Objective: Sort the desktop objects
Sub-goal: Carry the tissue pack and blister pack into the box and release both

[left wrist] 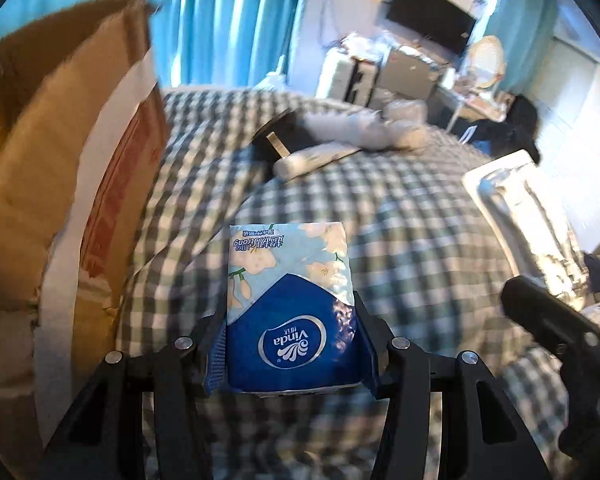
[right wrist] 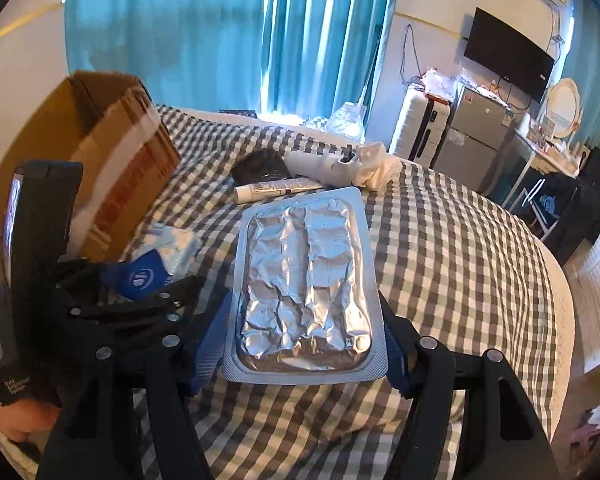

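My left gripper [left wrist: 292, 356] is shut on a blue and white Vinda tissue pack [left wrist: 290, 312], held above the checked bedspread [left wrist: 400, 240]. The same pack [right wrist: 156, 264] and left gripper [right wrist: 112, 280] show at the left of the right wrist view. My right gripper [right wrist: 306, 344] is shut on a silver foil blister pack [right wrist: 306, 280], lifted over the bed; it appears blurred at the right edge of the left wrist view as the blister pack [left wrist: 528, 208]. An open cardboard box [left wrist: 60, 184] stands to the left, and the cardboard box [right wrist: 100, 148] shows in the right wrist view too.
At the far side of the bed lie a white tube [right wrist: 276, 190], a black round object [right wrist: 260, 166], a white bottle-like item [right wrist: 324, 166] and crumpled white material [right wrist: 376, 168]. Beyond stand blue curtains, a suitcase, a small fridge [right wrist: 472, 136] and a wall television.
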